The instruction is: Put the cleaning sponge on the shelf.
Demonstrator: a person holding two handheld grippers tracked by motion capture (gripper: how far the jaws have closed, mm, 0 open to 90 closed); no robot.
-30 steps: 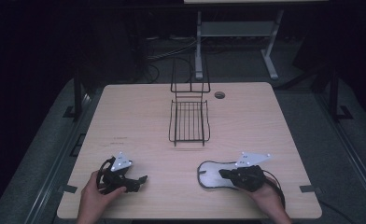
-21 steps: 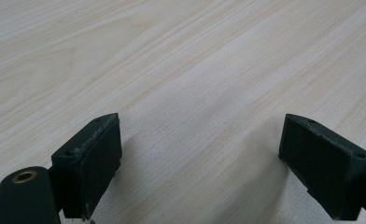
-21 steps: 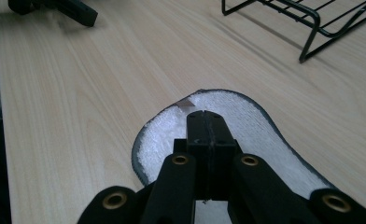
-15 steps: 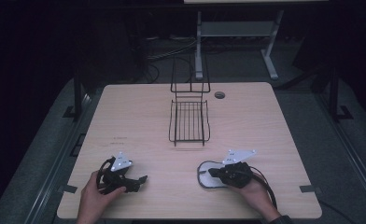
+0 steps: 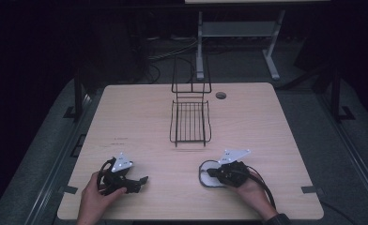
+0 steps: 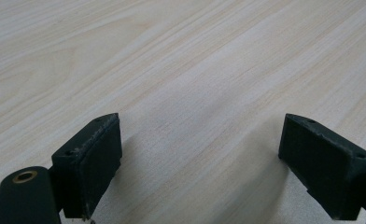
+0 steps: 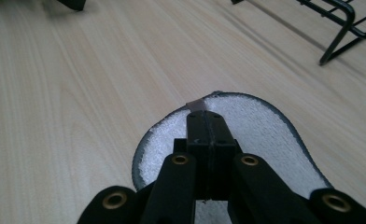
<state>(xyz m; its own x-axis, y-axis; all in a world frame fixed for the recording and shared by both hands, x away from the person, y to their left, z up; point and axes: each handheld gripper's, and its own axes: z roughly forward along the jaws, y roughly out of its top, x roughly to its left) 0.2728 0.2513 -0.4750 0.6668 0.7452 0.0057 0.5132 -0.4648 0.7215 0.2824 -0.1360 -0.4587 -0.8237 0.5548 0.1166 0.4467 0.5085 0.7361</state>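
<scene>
Insole (image 5: 209, 174), white and fuzzy with a dark rim, lies flat on the wooden surface (image 5: 144, 122) near the person's edge, right of centre, directly under the right gripper (image 5: 214, 173). In the right gripper view the insole (image 7: 265, 135) spreads out beneath and ahead of the jaws, its rounded end pointing away from them and a small tan tab at that far rim; its long axis seems to run roughly along the line of the jaws, and in the high view across the surface toward the left hand. The right jaws are pressed together over the insole's fuzzy top; whether they pinch any of it, or merely rest on it, I cannot tell. The left gripper (image 5: 136, 181) sits well apart on the left side, its jaws spread wide with bare wood between them. A wire rack (image 5: 189, 123) stands beyond both toward the middle. The right hand is plainly the nearer one, so any lift of the insole would likely fall to it.
</scene>
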